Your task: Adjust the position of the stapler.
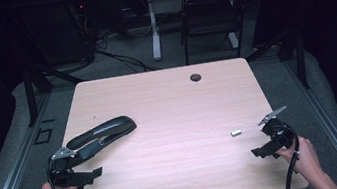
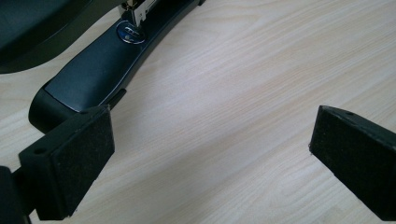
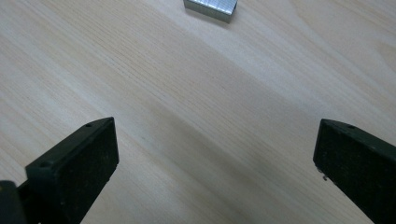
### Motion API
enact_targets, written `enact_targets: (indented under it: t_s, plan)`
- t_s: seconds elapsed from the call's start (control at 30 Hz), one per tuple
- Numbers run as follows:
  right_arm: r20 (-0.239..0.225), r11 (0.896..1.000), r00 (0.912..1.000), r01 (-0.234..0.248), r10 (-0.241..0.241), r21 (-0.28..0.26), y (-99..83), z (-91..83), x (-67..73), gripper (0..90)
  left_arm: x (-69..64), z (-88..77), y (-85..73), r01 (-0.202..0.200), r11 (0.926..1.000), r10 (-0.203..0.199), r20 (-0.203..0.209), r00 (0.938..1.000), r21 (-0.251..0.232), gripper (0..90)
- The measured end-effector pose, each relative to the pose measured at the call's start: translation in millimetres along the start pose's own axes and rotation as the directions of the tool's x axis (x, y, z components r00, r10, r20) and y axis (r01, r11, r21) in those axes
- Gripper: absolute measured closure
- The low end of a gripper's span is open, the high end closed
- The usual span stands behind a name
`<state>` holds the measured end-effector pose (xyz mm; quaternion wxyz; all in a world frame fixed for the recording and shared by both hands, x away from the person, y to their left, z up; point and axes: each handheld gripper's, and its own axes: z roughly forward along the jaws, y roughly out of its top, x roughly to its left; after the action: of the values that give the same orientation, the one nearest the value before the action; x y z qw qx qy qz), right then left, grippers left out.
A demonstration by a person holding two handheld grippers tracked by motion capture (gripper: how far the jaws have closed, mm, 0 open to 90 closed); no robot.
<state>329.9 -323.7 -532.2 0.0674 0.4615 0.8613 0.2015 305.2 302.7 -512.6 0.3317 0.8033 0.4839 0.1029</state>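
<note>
A black stapler (image 1: 103,133) lies on the left part of the light wooden table (image 1: 168,104), its top arm lifted off its base. My left gripper (image 1: 87,177) rests just in front of its near end. In the left gripper view the stapler's base (image 2: 88,74) runs to the upper left, beside the left pad (image 2: 79,158), and the left gripper (image 2: 210,154) stands open over bare wood. A small silver strip of staples (image 1: 235,133) lies at the right. My right gripper (image 1: 266,149) sits short of it, to its right. In the right gripper view the staples (image 3: 210,8) lie ahead of the open right gripper (image 3: 215,168).
A round cable hole (image 1: 196,77) sits near the table's far edge. Beyond the table stand a dark chair (image 1: 210,12) and a white desk leg (image 1: 153,26). Black frame struts flank the table on both sides.
</note>
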Motion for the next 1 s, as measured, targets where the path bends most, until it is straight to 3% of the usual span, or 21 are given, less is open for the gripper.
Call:
enact_targets:
  t_s: [0.33, 0.43, 0.53, 0.63, 0.67, 0.7, 0.73, 0.83, 0.9, 1.0]
  plan:
    - [0.003, 1.000, 0.9999, 0.014, -0.014, 0.004, 2.1, -1.1, 2.0, 0.0, 1.7, -9.8, 9.5, -0.016, 0.9993, 0.016, -0.009, 0.9998, -0.035, 0.0]
    - [-0.009, 1.000, 0.9999, 0.010, -0.010, 0.003, 2.1, -0.4, 2.6, 0.0, 0.5, -14.4, 15.1, -0.020, 0.9968, 0.019, -0.011, 0.9998, -0.078, 0.0]
    - [-0.007, 1.000, 0.9999, 0.013, -0.013, 0.001, 1.6, -0.8, 3.1, 0.0, -2.7, -17.4, 25.0, -0.045, 0.9932, 0.042, -0.029, 0.9987, -0.107, 0.0]
    - [-0.009, 1.000, 0.9999, 0.007, -0.007, -0.006, 0.3, -1.4, 4.1, 0.0, -2.8, -17.6, 31.0, -0.064, 0.9932, 0.062, -0.027, 0.9977, -0.096, 0.0]
    - [-0.011, 1.000, 0.9998, 0.014, -0.014, 0.002, 0.2, -2.4, 3.5, 0.0, -2.8, -15.6, 35.0, -0.098, 0.9915, 0.094, -0.054, 0.9941, -0.086, 0.0]
    - [-0.011, 1.000, 0.9998, 0.014, -0.014, 0.002, 0.2, -2.4, 3.5, 0.0, -2.8, -15.6, 35.0, -0.098, 0.9915, 0.094, -0.054, 0.9941, -0.086, 0.0]
    - [-0.010, 1.000, 0.9999, 0.010, -0.010, -0.005, 0.0, -2.7, 3.8, 0.0, -1.9, -13.0, 37.0, -0.146, 0.9866, 0.142, -0.063, 0.9879, -0.073, 0.0]
    - [-0.024, 1.000, 0.9997, 0.010, -0.010, -0.009, 0.6, -2.4, 3.8, 0.0, 2.0, -9.9, 39.6, -0.189, 0.9805, 0.185, -0.077, 0.9797, -0.053, 0.0]
    - [-0.024, 1.000, 0.9997, 0.007, -0.007, -0.003, 1.0, -1.7, 4.3, 0.0, 6.8, -9.2, 41.1, -0.182, 0.9816, 0.178, -0.080, 0.9809, -0.056, 0.0]
    - [-0.027, 1.000, 0.9996, 0.010, -0.010, -0.002, 1.1, -1.5, 4.4, 0.0, 17.7, -10.1, 43.6, -0.122, 0.9887, 0.114, -0.084, 0.9899, -0.088, 0.0]
